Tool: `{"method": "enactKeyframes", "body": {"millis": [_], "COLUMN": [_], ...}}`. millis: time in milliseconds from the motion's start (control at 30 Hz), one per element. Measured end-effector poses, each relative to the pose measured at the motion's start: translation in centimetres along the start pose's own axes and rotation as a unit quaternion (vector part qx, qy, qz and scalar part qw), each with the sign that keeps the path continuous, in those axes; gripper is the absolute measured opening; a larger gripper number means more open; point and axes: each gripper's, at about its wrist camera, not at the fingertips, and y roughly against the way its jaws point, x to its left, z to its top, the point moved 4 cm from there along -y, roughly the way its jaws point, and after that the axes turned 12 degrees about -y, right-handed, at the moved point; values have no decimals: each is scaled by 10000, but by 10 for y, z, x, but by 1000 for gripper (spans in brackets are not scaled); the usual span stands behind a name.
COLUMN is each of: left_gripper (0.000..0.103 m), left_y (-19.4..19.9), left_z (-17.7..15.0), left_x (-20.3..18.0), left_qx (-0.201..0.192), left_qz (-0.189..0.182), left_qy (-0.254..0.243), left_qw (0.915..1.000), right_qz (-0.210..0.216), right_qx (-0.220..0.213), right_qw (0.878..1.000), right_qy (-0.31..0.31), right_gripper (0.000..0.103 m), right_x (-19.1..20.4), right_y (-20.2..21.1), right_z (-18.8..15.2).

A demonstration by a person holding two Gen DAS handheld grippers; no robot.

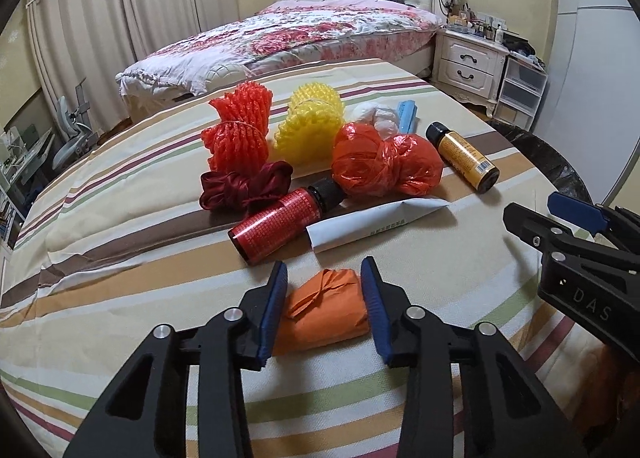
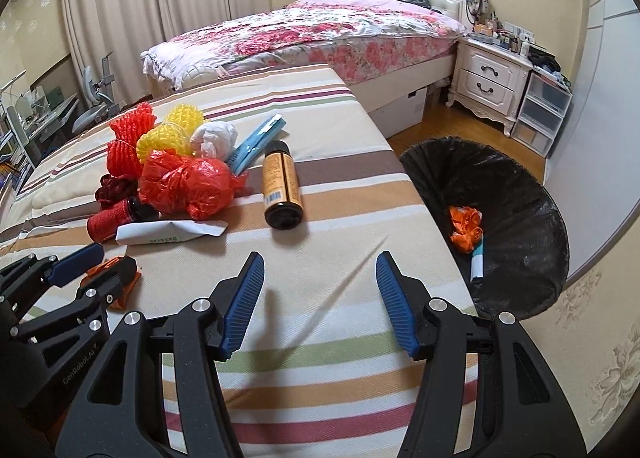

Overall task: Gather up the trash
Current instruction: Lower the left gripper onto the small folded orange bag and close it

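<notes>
1. Left wrist view: left hand-held gripper (image 1: 324,298) brackets an orange paper wad (image 1: 324,314) on the striped desk (image 1: 120,258), pads seemingly touching it, just in front of the red bottle (image 1: 276,223).
2. Right wrist view: right hand-held gripper (image 2: 320,298) gapes wide, holding nothing, left of the black trash bin (image 2: 516,193).

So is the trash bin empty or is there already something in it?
Not empty. The black-lined bin already holds a crumpled orange wrapper and a small white-and-teal packet.
</notes>
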Motion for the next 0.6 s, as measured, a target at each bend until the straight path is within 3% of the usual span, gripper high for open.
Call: {"method": "enactKeyframes", "body": {"millis": [267, 333, 500, 600], "left_gripper": [34, 49, 71, 74], "left_y": [7, 7, 14, 12], "left_z": [-6, -9, -11, -15], "left_x": [17, 22, 31, 28], "left_qx": [-77, -54, -168, -50], "left_qz": [-79, -89, -1, -70], "left_qy": [219, 322, 420, 324], "left_qw": [9997, 9994, 9990, 9994], "right_qz": [22, 23, 50, 83], "right_qx": [35, 45, 52, 58], "right_qw": [9999, 9999, 9999, 9999], "right_qy": [127, 129, 107, 66], "right_gripper": [57, 57, 57, 57], "right_x": [12, 13, 13, 11], "right_y": [-5, -5, -6, -7], "right_z": [2, 1, 1, 1]}}
